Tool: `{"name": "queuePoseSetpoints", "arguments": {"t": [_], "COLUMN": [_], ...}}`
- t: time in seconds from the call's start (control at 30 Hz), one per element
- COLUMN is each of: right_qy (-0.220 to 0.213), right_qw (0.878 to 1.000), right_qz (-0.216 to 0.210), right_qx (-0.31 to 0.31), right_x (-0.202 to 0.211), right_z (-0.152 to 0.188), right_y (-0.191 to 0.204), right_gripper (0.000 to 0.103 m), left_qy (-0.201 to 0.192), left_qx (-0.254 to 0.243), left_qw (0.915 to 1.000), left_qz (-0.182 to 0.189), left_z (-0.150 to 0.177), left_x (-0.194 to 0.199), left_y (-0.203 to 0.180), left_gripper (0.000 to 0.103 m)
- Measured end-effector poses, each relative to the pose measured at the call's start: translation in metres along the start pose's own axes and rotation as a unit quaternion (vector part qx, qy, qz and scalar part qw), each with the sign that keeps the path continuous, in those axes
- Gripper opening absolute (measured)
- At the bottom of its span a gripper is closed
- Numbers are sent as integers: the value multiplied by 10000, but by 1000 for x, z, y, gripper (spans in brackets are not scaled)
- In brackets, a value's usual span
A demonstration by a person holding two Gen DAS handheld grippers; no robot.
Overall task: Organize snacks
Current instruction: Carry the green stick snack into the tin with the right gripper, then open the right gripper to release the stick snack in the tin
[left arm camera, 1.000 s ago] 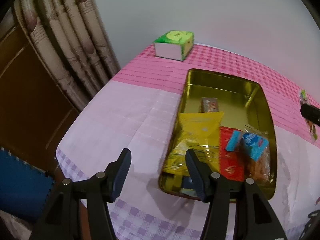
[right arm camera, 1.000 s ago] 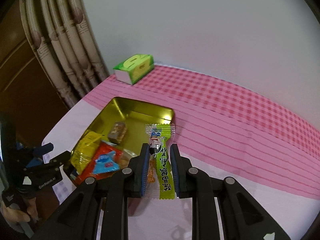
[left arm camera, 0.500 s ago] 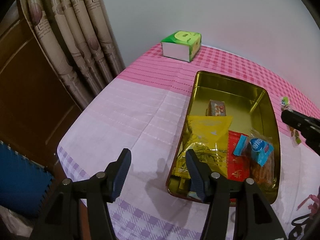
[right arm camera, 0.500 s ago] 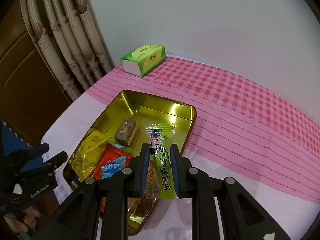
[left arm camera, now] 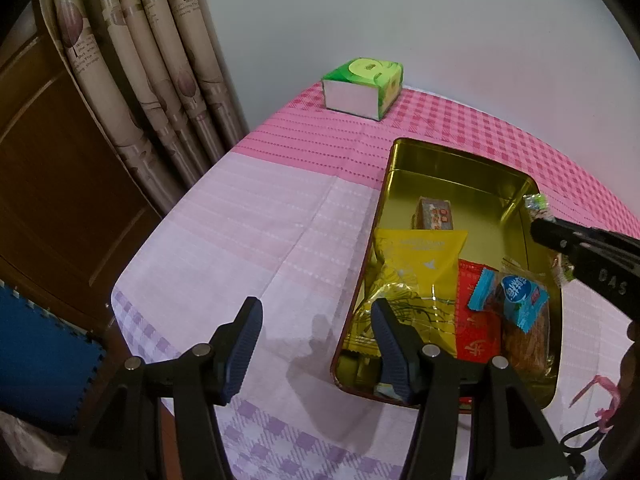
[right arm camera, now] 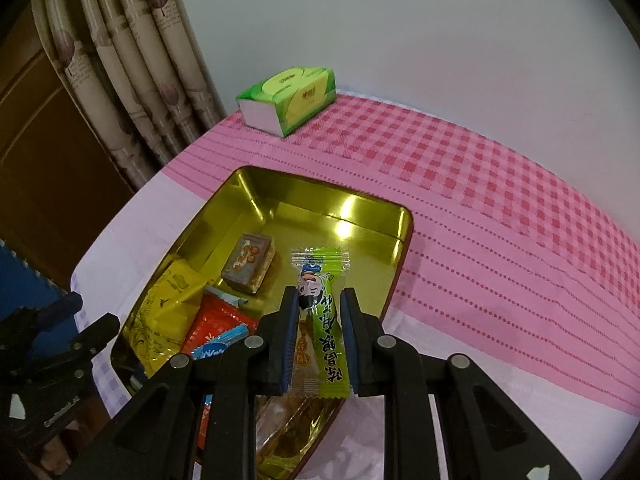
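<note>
One green snack (right arm camera: 326,320) clamped upright in right gripper (right arm camera: 319,304), above gold tin (right arm camera: 320,204). Tin at table's (right arm camera: 500,216) near edge holds four packets. Left gripper (left arm camera: 316,320): jaws apart, empty, beside tin's left rim.

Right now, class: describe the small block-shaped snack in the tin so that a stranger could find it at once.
Find the gold tin on the pink checked cloth. In its emptier far half lies a wrapped brown block, alone beyond the yellow packet. Unlike the flat bags, it is a thick brick.
</note>
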State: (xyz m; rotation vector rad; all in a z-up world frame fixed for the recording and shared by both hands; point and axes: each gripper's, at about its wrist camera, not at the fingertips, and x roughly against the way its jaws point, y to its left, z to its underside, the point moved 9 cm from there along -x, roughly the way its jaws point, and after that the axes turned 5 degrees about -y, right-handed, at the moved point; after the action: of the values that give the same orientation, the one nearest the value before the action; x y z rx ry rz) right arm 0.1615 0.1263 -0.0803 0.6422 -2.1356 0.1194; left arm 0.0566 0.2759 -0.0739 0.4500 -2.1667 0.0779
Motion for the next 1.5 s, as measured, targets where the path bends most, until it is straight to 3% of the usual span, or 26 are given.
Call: {"name": "queuePoseSetpoints", "arguments": {"t": [0.9,1.5], "right_qy": [40,-354], "right_qw": [10000,9985], "right_qz": [10,40], "right_qx": [-41,-424], "right_x": [-8,45], "right_z": [8,16], "right_y": [1,-12], "right_gripper": [22,68], "left_qy": [-14,-40], "left_qx": [-72,-244], "left_qw": [10000,9995], "left_qz": [66,180], "left_z": [1,2], "left_x": [0,3], "left_y": [-6,-19], "left_gripper": [58,58]}}
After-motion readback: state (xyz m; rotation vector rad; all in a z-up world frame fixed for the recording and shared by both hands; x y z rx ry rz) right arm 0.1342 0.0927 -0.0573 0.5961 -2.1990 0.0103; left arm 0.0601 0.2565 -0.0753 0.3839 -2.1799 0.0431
